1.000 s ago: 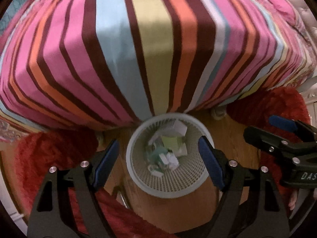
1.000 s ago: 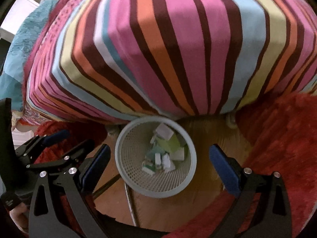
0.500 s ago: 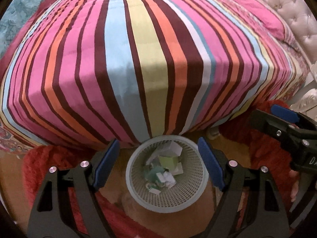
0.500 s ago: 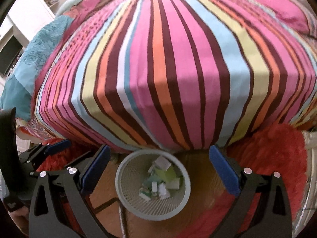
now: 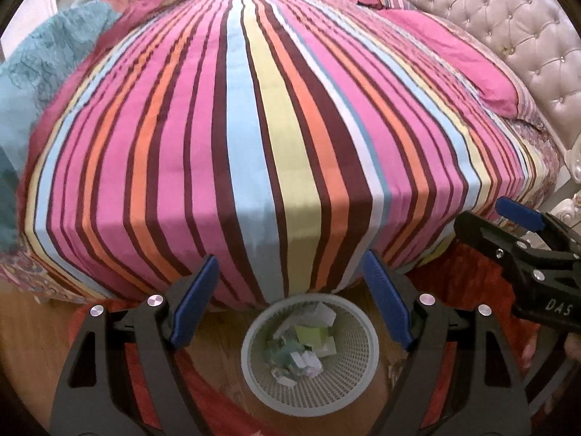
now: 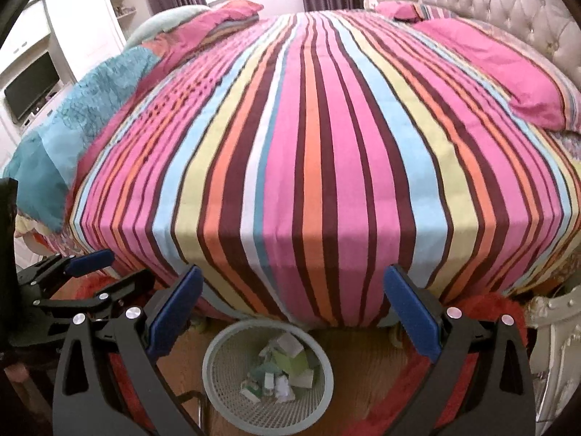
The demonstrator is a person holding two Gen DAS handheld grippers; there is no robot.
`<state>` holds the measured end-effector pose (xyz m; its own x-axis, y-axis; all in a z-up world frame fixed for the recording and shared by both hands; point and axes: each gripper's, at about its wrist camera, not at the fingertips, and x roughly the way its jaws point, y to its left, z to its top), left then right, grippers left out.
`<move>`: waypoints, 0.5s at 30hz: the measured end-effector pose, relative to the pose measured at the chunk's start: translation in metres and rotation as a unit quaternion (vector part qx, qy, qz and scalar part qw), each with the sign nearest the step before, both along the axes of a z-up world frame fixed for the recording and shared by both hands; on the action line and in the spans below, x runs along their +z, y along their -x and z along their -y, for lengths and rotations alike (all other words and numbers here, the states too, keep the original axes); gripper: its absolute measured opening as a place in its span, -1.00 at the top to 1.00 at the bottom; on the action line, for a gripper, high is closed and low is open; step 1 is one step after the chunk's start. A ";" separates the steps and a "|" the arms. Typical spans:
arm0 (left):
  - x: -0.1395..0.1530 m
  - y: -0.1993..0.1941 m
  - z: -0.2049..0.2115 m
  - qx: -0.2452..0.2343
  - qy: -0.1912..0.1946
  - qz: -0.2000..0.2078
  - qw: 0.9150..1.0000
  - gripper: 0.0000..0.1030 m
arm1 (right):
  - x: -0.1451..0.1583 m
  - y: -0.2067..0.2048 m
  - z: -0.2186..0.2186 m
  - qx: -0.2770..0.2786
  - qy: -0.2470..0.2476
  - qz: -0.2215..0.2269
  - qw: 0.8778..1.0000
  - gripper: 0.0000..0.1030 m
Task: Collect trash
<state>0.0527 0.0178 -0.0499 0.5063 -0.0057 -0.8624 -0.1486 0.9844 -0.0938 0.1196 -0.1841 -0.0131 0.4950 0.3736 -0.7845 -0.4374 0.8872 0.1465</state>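
A white mesh wastebasket (image 5: 250, 363) (image 6: 208, 374) stands on the wooden floor against the foot of the bed. Inside it lies crumpled paper and small box trash (image 5: 305, 345) (image 6: 283, 370), white, green and teal. My left gripper (image 5: 289, 257) hangs above the basket, open, with nothing between its blue pads (image 5: 196, 301). My right gripper (image 6: 293, 270) hovers over the same basket, open wider and also empty. Each gripper shows in the other's view: the right (image 5: 483, 218) at the right edge, the left (image 6: 120, 269) at the lower left.
A bed with a striped cover (image 5: 254, 127) (image 6: 326, 127) fills the space ahead, with pink pillows (image 5: 454, 47) and a tufted headboard (image 5: 490, 18) at right. A teal blanket (image 6: 72, 116) lies at left. Red rugs (image 6: 483, 305) flank the basket. A white cabinet with a screen (image 6: 32, 80) stands far left.
Both grippers have risen and tipped upward. The basket has slid toward the bottom of both views, and the bed's top, pillows and headboard have come into sight. Jaws unchanged.
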 end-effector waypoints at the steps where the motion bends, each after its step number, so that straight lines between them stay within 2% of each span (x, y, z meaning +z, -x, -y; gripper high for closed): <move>1: 0.003 -0.001 0.000 -0.001 -0.002 0.003 1.000 -0.54 | 0.001 0.001 0.000 0.002 -0.001 0.005 1.000 -0.85; 15: 0.026 -0.018 0.005 -0.011 -0.011 0.034 0.999 -0.54 | 0.022 -0.007 -0.002 0.027 -0.004 0.039 0.999 -0.85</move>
<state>0.0709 0.0127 -0.0239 0.5643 0.0008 -0.8256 -0.1200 0.9894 -0.0811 0.1264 -0.1824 0.0086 0.5334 0.4075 -0.7413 -0.4949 0.8610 0.1172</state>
